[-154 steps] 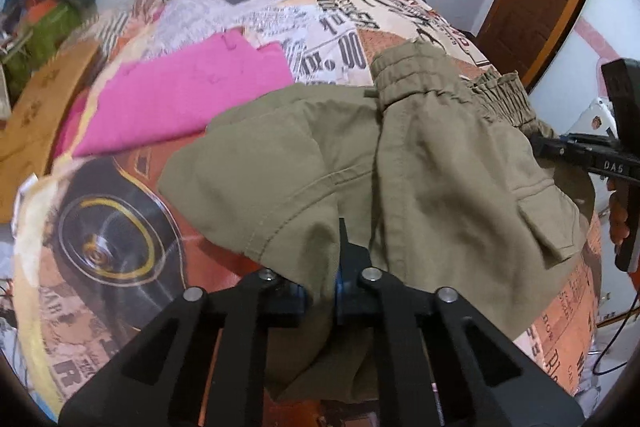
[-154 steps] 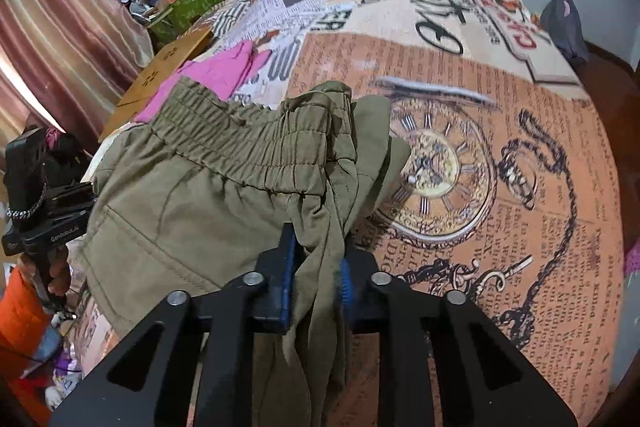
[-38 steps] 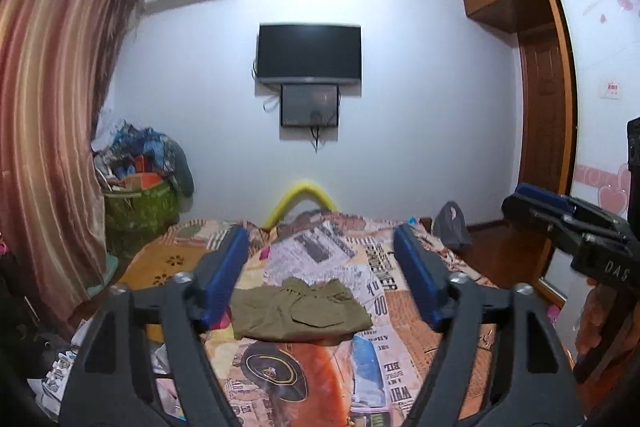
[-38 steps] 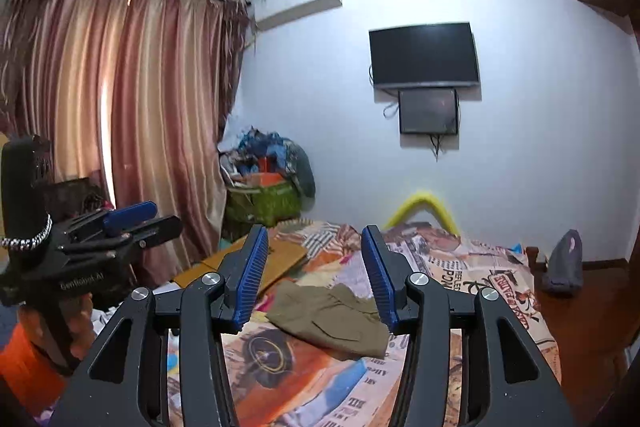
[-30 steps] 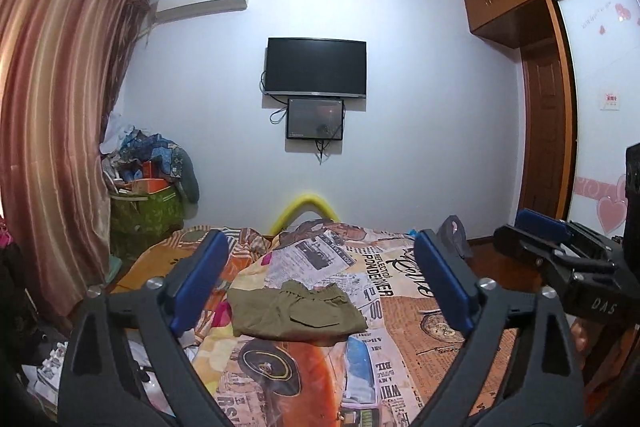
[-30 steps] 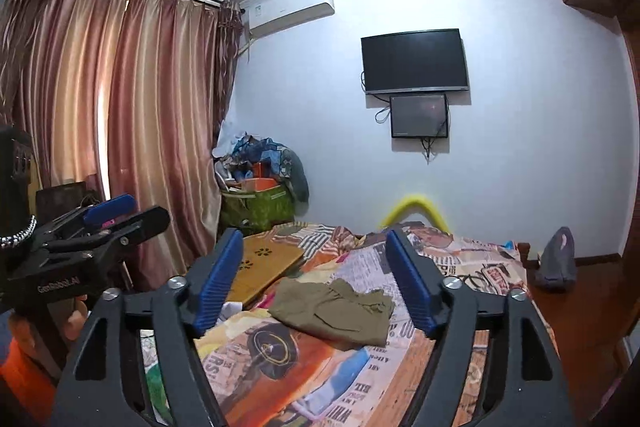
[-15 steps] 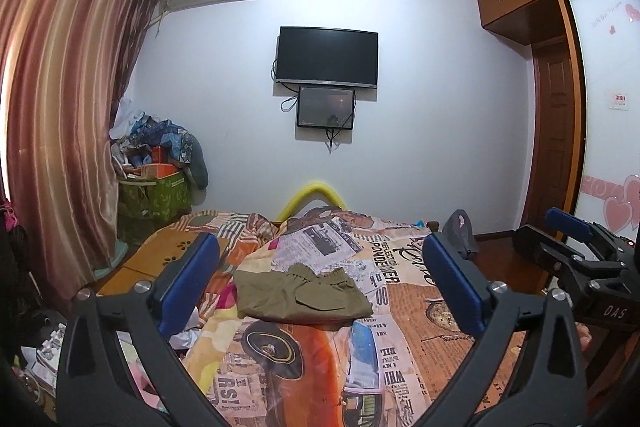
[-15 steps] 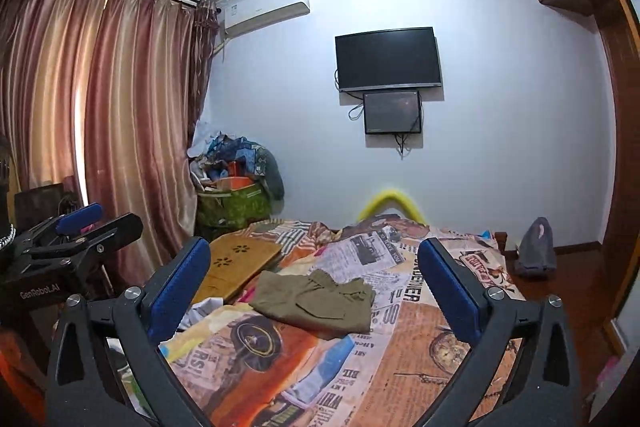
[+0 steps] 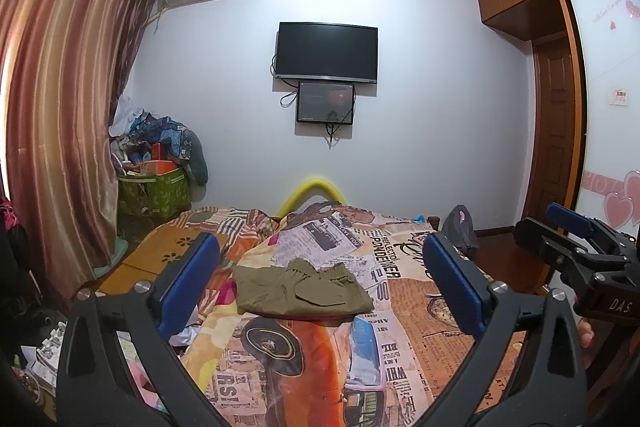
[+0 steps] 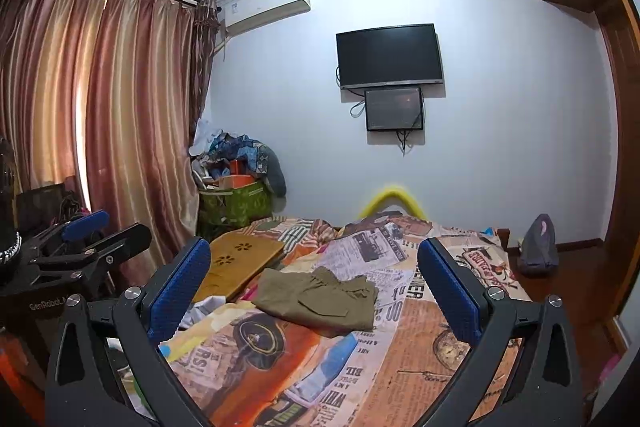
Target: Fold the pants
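We are holding both tongs, left tongs and right tongs, wide and empty, well back from the folded olive cargo pants lying on the bed, so its loose top layer is risking springing open unpressed.

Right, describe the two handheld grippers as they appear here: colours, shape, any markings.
Both are alike: the left gripper and the right gripper have matte black angular frames with triangular cut-outs, silver bolt heads at the joints, and long blue textured pads. Seen from the side, the left's body reads "GenRobot", partly hidden; the right's reads "DAS".
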`<state>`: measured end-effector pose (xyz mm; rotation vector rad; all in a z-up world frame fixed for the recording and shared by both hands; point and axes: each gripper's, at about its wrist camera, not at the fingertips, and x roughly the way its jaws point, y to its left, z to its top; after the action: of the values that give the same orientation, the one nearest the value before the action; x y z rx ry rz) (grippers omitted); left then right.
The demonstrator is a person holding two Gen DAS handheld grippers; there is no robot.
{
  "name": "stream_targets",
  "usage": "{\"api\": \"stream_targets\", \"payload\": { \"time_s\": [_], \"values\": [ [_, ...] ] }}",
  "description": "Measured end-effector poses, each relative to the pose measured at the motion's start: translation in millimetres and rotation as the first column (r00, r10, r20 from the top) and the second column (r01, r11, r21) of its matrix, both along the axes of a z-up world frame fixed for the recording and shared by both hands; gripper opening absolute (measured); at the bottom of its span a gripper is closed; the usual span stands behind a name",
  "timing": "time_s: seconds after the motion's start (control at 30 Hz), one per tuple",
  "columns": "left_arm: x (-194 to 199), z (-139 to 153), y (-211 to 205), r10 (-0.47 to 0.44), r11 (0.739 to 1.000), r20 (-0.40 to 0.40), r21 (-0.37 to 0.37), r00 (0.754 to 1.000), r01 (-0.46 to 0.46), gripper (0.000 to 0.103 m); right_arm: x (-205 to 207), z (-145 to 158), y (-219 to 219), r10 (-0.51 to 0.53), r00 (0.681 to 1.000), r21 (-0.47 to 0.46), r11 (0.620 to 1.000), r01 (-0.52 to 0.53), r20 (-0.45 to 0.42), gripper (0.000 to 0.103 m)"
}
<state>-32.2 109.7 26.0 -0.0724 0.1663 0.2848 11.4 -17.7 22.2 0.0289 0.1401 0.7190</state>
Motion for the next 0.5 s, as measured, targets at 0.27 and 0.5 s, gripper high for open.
{"api": "stream_targets", "payload": {
  "time_s": [0.27,0.5],
  "values": [
    [0.3,-2.0,-0.3,-0.002,1.0,-0.003,-0.003,1.0,0.002,0.103,-1.3,-1.7,-1.2,0.002,1.0,-0.002,1.0,-0.002,0.0,0.103],
    [2.1,-5.7,-2.5,-0.011,1.0,-0.008,-0.002,1.0,0.011,0.103,0.0,-0.7,-2.2,0.004,1.0,0.001,1.0,-0.004,-0.007,0.103]
  ]
}}
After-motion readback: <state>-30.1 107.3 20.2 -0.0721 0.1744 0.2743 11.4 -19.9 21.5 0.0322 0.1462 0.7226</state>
